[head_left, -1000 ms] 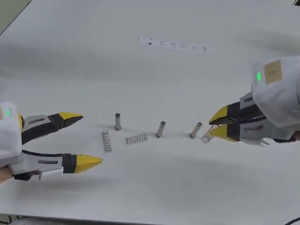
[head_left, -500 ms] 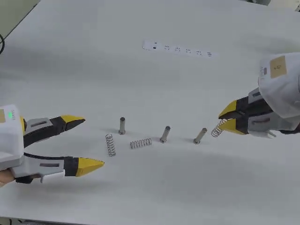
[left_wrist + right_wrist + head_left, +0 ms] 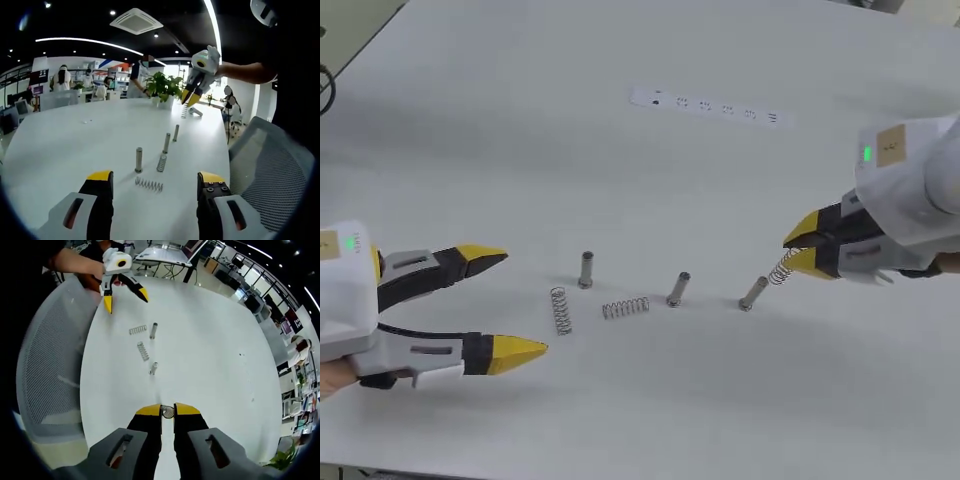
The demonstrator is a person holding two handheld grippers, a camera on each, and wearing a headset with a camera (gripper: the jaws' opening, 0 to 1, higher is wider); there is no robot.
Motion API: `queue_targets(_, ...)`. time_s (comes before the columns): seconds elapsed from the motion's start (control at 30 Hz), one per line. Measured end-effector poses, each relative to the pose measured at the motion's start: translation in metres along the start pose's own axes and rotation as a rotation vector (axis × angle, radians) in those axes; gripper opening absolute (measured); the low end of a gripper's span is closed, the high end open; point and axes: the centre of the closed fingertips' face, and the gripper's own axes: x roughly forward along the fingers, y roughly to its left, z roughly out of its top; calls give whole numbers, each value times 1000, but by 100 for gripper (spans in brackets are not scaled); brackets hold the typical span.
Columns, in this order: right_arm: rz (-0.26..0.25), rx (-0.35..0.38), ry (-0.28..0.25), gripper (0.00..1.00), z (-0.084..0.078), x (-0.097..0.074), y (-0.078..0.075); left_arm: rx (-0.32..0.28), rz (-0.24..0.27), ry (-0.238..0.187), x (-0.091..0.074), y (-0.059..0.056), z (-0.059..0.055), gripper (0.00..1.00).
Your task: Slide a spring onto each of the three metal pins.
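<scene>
Three short metal pins stand in a row on the white table: left pin (image 3: 586,270), middle pin (image 3: 677,289), right pin (image 3: 752,292). Two loose springs lie near them, one (image 3: 560,310) beside the left pin and one (image 3: 625,307) between the left and middle pins. My right gripper (image 3: 792,252) is shut on a third spring (image 3: 780,270), which hangs just up and right of the right pin's top. That spring (image 3: 168,411) sits between the right gripper's (image 3: 168,411) yellow tips. My left gripper (image 3: 510,303) is open, left of the pins, holding nothing; the left pin (image 3: 138,160) stands ahead of it (image 3: 155,177).
A white power strip (image 3: 705,107) lies farther back on the table. A grey mesh chair (image 3: 50,365) stands at the table's near edge. The table's near edge runs just below the left gripper in the head view.
My right gripper has lifted the spring from table level beside the right pin to a little above that pin's top. The left gripper has stayed open in place.
</scene>
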Motion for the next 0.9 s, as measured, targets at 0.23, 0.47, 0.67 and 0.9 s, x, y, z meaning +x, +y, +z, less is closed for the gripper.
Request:
queue_targets(0.23, -3, 9, 7, 4, -3, 5, 1, -4, -2, 0, 0, 0, -1, 63)
queue_targets(0.47, -6, 15, 6, 5, -5, 10, -1, -5, 0, 1, 1, 0, -2, 63)
queue_targets(0.67, -7, 20, 7, 5, -5, 13, -1, -7, -3, 3, 1, 0, -3, 63)
queue_targets(0.9, -1, 29, 12, 5, -7, 17, 0, -10, -6, 5, 2, 1, -3, 63)
